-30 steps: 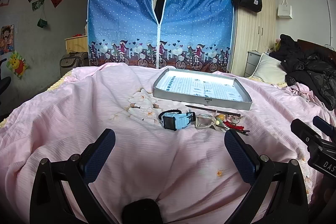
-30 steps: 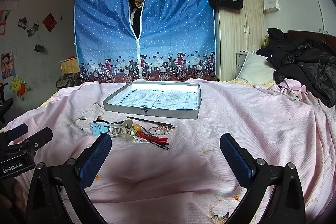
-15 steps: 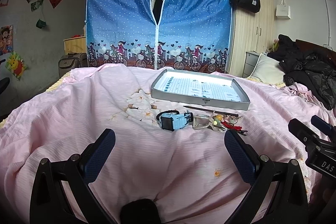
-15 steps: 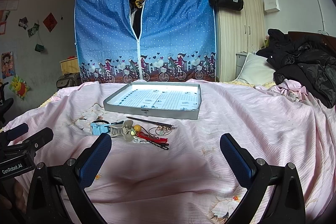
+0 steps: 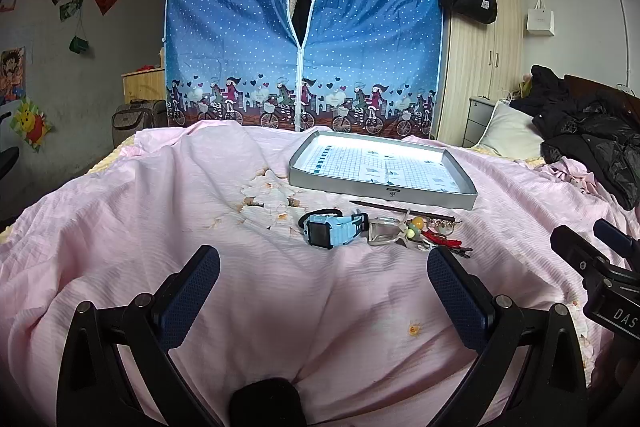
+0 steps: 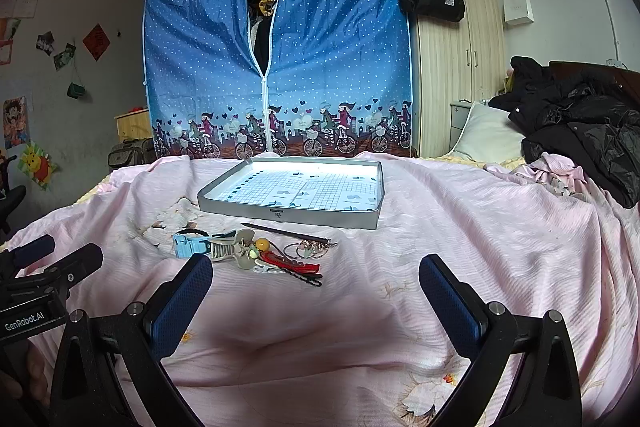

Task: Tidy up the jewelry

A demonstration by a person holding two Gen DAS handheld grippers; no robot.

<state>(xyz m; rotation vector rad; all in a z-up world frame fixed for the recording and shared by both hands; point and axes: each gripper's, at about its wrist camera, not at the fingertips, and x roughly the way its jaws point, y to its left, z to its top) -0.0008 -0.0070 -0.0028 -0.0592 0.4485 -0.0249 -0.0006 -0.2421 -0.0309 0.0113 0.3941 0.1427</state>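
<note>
Nothing has gone into the tray yet, as far as I can see: its gridded floor looks bare in both views, and it sits on the pink bedspread just behind the pile I have to sort. That pile lies in a short row between me and the tray: a blue watch at the left end, a pale hair claw touching it, a small orange bead beside that, a red clip, a black bobby pin nearest me, some thin rings, and a long dark stick lying closest to the tray's front wall. My left gripper is spread wide and holds nothing, hovering over the bedspread short of the watch. My right gripper is likewise wide apart and empty, with its left finger near the claw. So I judge the job barely begun: every piece remains to be picked up and laid in the tray, and the watch looks the easiest first grab.
</note>
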